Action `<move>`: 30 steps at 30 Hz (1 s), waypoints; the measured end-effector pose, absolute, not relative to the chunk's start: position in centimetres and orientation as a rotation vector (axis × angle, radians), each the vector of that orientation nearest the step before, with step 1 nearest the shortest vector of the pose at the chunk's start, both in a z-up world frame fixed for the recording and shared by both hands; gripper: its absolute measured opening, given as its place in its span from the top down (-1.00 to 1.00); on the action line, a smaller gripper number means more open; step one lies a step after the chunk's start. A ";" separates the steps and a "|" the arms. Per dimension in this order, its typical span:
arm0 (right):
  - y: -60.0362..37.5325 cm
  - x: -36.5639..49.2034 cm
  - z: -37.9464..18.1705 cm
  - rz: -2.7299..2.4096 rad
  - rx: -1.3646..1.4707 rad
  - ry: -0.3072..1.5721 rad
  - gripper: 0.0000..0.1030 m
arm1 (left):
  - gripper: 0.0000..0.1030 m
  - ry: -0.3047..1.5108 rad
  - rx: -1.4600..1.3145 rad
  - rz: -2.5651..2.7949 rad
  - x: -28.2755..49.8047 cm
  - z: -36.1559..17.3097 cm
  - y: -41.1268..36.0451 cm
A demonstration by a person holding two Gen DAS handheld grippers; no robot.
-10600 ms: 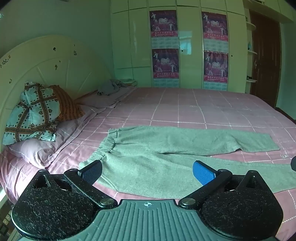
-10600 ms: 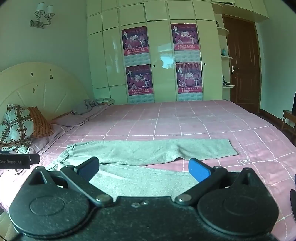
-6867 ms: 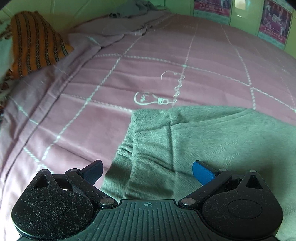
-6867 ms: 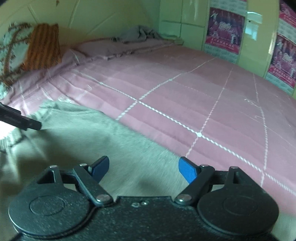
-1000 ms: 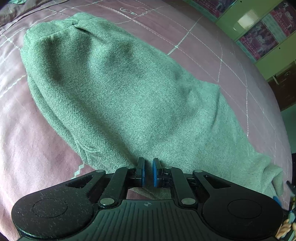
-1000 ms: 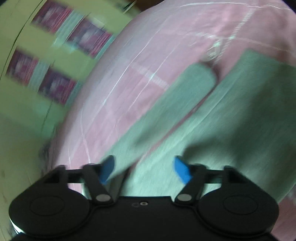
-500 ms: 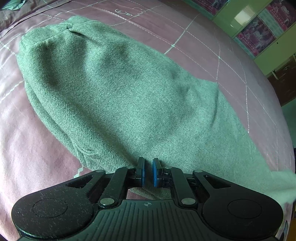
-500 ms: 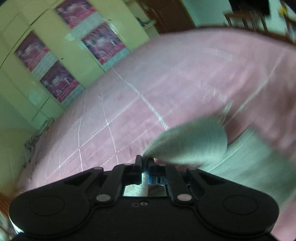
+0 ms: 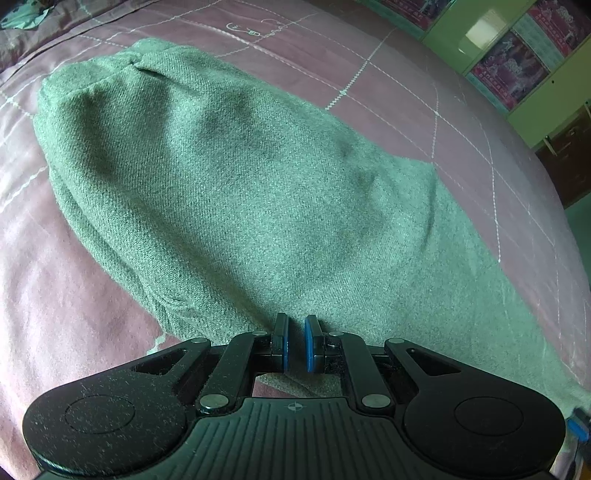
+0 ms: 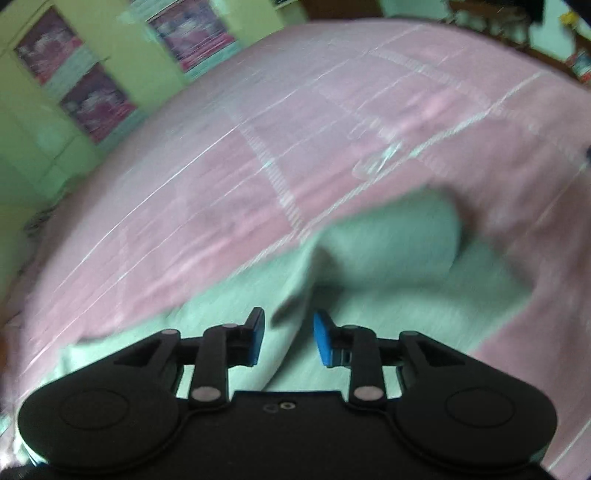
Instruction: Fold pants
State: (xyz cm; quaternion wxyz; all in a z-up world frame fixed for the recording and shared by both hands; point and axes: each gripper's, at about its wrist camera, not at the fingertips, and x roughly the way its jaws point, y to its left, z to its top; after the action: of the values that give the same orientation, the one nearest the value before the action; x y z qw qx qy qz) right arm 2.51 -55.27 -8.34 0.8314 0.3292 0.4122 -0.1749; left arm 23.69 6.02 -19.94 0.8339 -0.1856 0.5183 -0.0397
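My right gripper (image 10: 288, 334) has just spread its jaws, dropping the leg it carried onto the pants (image 9: 240, 192) on the bed (image 9: 388, 85). My left gripper (image 9: 294, 343) stays pinched on their near edge; lengthwise fold looks done.

1. Bed (image 9: 461, 122) covered by a pink sheet with a white grid of stitched lines and small outline motifs.
2. Pale green wardrobe (image 10: 33, 122) behind the bed, its doors bearing magenta posters (image 10: 192, 35); the same posters (image 9: 509, 77) appear in the left wrist view.
3. Dark brown door (image 9: 569, 162) beside the wardrobe.
4. Patterned pillow (image 9: 22, 18) at the upper left corner.
5. Right wrist view is motion-blurred.
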 end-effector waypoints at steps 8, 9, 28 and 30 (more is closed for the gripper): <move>-50.6 1.2 -15.8 -0.165 1.130 0.867 0.43 | 0.81 1.093 -0.389 -0.087 23.5 -19.9 6.0; -50.4 1.2 -16.5 -0.158 1.175 0.845 0.45 | 0.81 1.093 -0.384 -0.088 23.5 -19.9 6.0; -49.6 1.3 -16.2 -0.185 1.079 0.782 0.16 | 0.81 1.078 -0.340 -0.090 23.3 -19.8 5.4; -49.6 1.7 -16.8 -0.217 1.098 0.724 0.16 | 0.81 1.078 -0.340 -0.090 23.3 -19.8 5.4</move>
State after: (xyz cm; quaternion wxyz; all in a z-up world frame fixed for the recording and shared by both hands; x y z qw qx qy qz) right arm 1.72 -49.57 -16.84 0.7861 0.5092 0.3356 -0.1005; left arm 23.28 5.41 -19.75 0.8436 -0.1610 0.5105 -0.0424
